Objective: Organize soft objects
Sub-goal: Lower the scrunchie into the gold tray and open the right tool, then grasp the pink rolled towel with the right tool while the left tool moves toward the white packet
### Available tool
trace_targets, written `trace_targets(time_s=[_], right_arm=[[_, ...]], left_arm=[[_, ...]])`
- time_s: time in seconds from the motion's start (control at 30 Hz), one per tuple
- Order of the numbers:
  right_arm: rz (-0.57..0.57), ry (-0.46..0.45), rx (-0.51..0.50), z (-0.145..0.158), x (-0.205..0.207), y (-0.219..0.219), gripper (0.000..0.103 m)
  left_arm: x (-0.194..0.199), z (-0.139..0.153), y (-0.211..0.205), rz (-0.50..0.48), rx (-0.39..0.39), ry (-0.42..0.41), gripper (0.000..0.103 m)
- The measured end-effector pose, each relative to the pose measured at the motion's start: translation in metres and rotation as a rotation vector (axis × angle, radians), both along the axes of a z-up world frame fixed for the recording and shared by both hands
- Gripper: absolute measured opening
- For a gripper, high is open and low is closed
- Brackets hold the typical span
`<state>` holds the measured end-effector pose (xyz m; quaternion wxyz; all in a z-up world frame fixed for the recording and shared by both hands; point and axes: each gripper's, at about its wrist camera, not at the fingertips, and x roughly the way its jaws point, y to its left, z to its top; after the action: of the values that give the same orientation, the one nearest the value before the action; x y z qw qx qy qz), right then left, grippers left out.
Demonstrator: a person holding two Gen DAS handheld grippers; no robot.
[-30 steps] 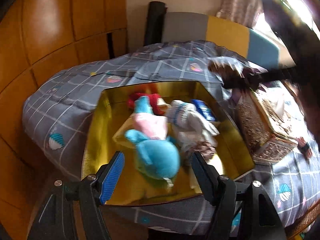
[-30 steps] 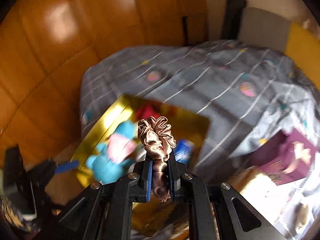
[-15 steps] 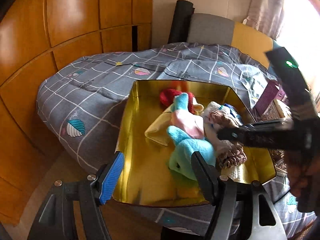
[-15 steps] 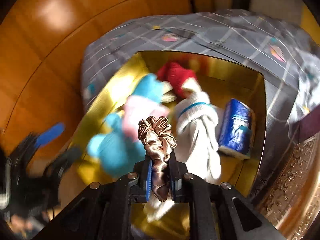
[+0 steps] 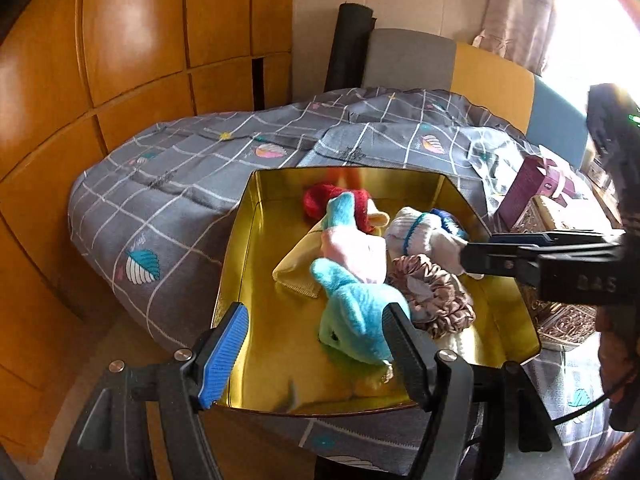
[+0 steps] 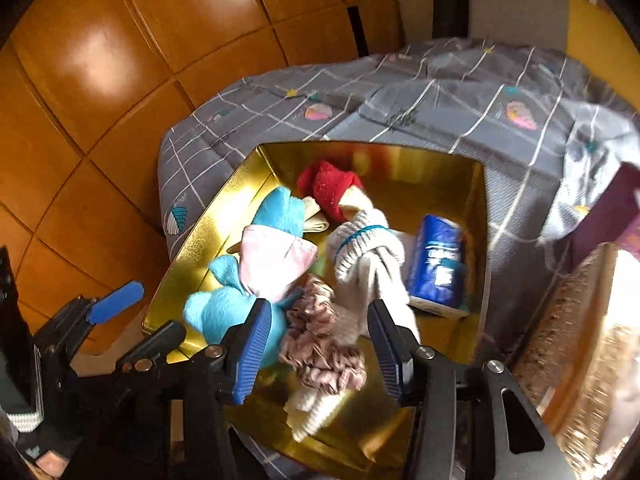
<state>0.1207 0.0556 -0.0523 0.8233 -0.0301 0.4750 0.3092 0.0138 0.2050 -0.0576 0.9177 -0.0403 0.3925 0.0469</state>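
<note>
In the left wrist view, the left gripper [image 5: 314, 344] is held with its jaws wide apart and nothing between the pads, above the near rim of the gold tin [image 5: 240, 256]. The brown scrunchie [image 5: 434, 296] is seen lying inside the tin, beside the blue plush toy [image 5: 356, 312] and below the white sock [image 5: 424, 236]. The right gripper [image 5: 472, 258] is seen from the side over the tin; its gap cannot be told here.

In the right wrist view, the right gripper [image 6: 316, 340] is shown with its jaws having just been opening, and the brown scrunchie [image 6: 320, 344] is seen between them, untouched by the pads, resting in the gold tin [image 6: 208, 220] near a blue tissue pack [image 6: 438, 264].
</note>
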Motion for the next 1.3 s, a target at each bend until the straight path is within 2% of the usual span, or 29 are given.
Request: trace_targets(time_s=[0.17, 0.23, 0.33, 0.67, 0.93, 1.13, 1.3], right_arm=[[-0.01, -0.111, -0.01, 0.023, -0.021, -0.026, 0.054], [-0.032, -0.149, -0.012, 0.032, -0.028, -0.043, 0.059], [-0.074, -0.191, -0.018, 0.043, -0.034, -0.068, 0.06], [-0.299, -0.245, -0.04, 0.061, -0.048, -0.18, 0.064], [-0.498, -0.19, -0.112, 0.044, -0.054, -0.276, 0.071], [-0.626, -0.078, -0.187, 0.024, -0.055, -0.363, 0.087], [-0.726, 0.037, -0.289, 0.001, -0.056, -0.436, 0.093]], left_arm=[[-0.002, 0.013, -0.011, -0.025, 0.029, -0.028, 0.07], [-0.003, 0.018, -0.017, -0.042, 0.044, -0.042, 0.07], [-0.004, 0.023, -0.027, -0.068, 0.064, -0.057, 0.07], [-0.007, 0.035, -0.064, -0.161, 0.127, -0.088, 0.07], [-0.007, 0.046, -0.095, -0.248, 0.137, -0.11, 0.07], [-0.007, 0.057, -0.115, -0.328, 0.095, -0.131, 0.07], [-0.005, 0.064, -0.135, -0.391, 0.071, -0.139, 0.07]])
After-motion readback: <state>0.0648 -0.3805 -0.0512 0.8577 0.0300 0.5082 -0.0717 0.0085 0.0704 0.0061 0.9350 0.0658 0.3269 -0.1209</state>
